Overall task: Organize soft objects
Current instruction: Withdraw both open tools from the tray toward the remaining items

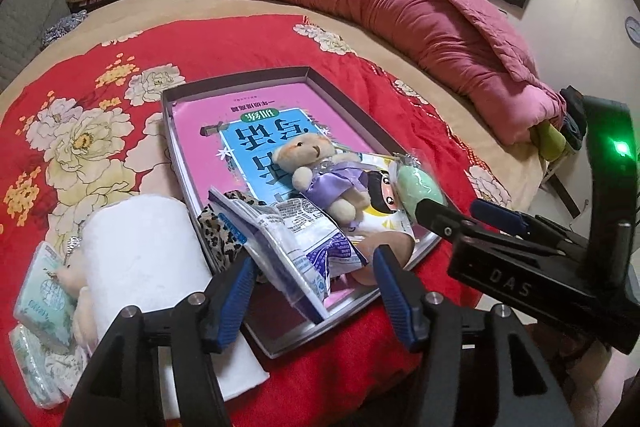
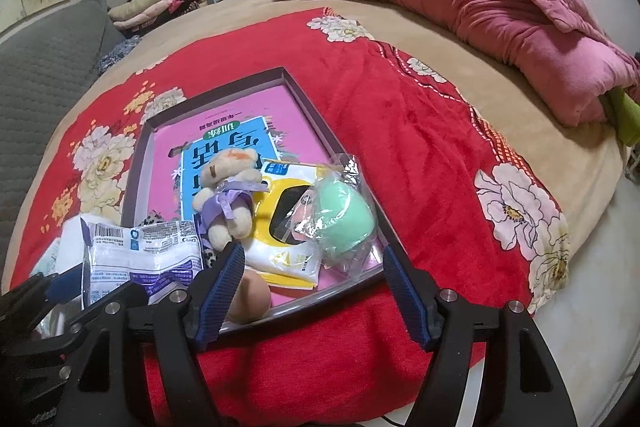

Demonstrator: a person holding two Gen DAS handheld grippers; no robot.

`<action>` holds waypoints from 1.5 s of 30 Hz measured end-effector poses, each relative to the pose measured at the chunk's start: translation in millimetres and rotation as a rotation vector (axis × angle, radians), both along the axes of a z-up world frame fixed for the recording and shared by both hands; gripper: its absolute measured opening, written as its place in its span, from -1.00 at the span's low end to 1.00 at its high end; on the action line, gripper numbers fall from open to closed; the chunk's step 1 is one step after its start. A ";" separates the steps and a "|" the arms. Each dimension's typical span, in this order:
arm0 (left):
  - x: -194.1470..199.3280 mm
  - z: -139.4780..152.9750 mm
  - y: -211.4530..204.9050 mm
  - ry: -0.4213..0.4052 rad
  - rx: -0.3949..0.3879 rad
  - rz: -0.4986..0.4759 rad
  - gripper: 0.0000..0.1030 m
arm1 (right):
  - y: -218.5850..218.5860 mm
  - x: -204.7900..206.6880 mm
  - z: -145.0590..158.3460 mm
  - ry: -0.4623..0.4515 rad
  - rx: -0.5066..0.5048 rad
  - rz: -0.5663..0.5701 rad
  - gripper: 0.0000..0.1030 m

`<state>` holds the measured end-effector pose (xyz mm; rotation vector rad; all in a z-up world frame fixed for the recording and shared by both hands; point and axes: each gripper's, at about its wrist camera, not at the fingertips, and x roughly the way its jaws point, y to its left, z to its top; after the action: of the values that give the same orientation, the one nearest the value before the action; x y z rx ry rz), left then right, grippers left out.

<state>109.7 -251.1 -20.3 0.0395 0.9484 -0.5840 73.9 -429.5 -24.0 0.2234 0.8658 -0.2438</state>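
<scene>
Resting in the shallow grey tray [image 1: 182,95] on the red flowered blanket [image 1: 80,107] are the soft things I am sorting: a small teddy bear [image 1: 320,171] in a purple dress is lying on a pink book [image 1: 208,143], a mint-green sponge in clear wrap [image 2: 346,223] is sitting just right of it by the tray's right wall, and a yellow-and-white packet [image 2: 280,259] is lying under both. A crumpled blue-and-white plastic packet [image 1: 296,247] is leaning at the tray's near left corner. My left gripper [image 1: 316,291] is hovering with its jaws about half apart around that packet's lower edge, not pressing it. My right gripper [image 2: 312,291] is standing wide apart over the tray's near rim, gripping nothing. A white roll [image 1: 140,251] is lying left of the tray, and a pink quilt [image 1: 420,15] is heaped far right.
</scene>
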 end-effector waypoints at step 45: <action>-64.4 43.5 124.1 -0.085 -0.042 0.154 0.34 | 87.6 -84.3 112.9 -0.418 -0.212 0.018 0.47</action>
<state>45.3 -127.0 23.2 -0.0454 0.8481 -0.4558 -10.4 -341.9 88.8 0.0635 0.4235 -0.2588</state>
